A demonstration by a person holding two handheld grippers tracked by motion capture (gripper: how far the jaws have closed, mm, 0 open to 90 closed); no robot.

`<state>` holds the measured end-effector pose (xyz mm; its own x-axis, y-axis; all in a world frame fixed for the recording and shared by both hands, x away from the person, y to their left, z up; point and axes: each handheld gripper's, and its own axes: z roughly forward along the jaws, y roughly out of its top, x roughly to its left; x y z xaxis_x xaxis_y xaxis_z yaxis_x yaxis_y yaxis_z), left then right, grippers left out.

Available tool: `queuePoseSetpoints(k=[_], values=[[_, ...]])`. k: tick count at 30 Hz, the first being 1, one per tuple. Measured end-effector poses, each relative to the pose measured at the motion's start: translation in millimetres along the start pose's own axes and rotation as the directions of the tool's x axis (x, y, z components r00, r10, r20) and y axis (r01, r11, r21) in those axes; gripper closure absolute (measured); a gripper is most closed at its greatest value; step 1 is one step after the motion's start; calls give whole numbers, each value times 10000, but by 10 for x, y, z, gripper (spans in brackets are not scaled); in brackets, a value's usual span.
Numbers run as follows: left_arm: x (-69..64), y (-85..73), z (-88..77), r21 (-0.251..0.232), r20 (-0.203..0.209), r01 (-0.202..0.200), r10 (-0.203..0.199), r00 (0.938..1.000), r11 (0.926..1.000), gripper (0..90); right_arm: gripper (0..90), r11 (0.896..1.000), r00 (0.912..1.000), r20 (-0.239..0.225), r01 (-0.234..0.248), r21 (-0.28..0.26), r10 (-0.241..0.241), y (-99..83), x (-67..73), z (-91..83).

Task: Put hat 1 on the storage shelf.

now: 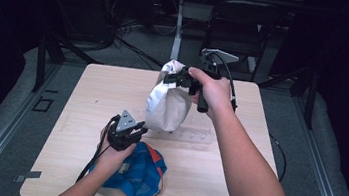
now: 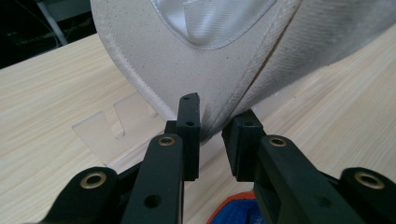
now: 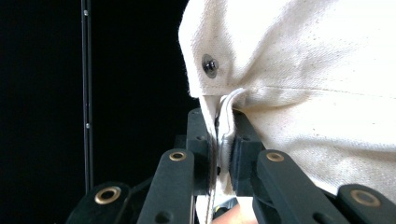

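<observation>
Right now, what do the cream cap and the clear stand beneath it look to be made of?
Cream cap: woven cotton-like twill, matte, with visible weave and stitching; its lining looks like shiny satin. Clear stand: apparently acrylic or similar plastic, see-through, with glossy cut edges and slots.

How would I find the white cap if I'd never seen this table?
Look above the middle of the wooden table. The white cap hangs there, held up between two black grippers. The other cap is blue and orange and lies flat at the near edge.
</observation>
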<state>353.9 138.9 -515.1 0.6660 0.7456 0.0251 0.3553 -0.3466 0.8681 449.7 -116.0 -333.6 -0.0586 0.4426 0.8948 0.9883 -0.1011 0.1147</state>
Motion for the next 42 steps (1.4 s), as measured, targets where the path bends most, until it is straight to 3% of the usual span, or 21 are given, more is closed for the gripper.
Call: queuePoseSetpoints(k=[3,6,12,16,23,29,34,36,37,39,40,41,42], values=[[22,-10,-7,-95,93,183,-182,9998,9998,775,813,10000,10000,2,6,5,-6,-9,-8,3],[55,-32,-28,-343,409,652,-638,9971,9973,776,813,10000,10000,47,13,41,-13,-14,-10,7],[50,-84,-23,-487,594,754,-724,9956,9960,779,813,10000,10000,50,-4,65,4,-21,-12,30],[13,-110,-49,-405,403,609,-593,9974,9973,791,813,9999,10000,45,8,160,-9,-36,-10,69],[-9,-158,-57,-397,300,825,-813,9962,9958,796,812,9992,9999,90,99,383,-103,-52,-24,106],[12,-223,-42,-493,324,1289,-1274,9913,9904,796,811,9989,9992,371,99,462,-116,-51,-78,126],[39,-280,-40,-698,461,1814,-1785,9829,9809,797,809,9992,9978,634,181,345,-203,-49,-115,133],[52,-308,-33,-831,534,2184,-2145,9753,9723,797,809,9996,9969,775,120,269,-140,-47,-143,145],[52,-308,-33,-831,534,2184,-2145,9753,9723,797,809,9996,9969,775,120,269,-140,-47,-143,145],[77,-351,-31,-920,669,2660,-2605,9631,9596,798,809,9996,9966,814,92,274,-114,-45,-207,152],[77,-351,-31,-920,669,2660,-2605,9631,9596,798,809,9998,9965,835,12,204,-29,-48,-220,165],[90,-365,-34,-904,778,2803,-2738,9586,9557,798,809,9998,9965,835,12,204,-29,-48,-220,165],[105,-392,-24,-981,870,3084,-3006,9498,9462,798,810,9998,9964,847,3,185,-19,-53,-244,185]])
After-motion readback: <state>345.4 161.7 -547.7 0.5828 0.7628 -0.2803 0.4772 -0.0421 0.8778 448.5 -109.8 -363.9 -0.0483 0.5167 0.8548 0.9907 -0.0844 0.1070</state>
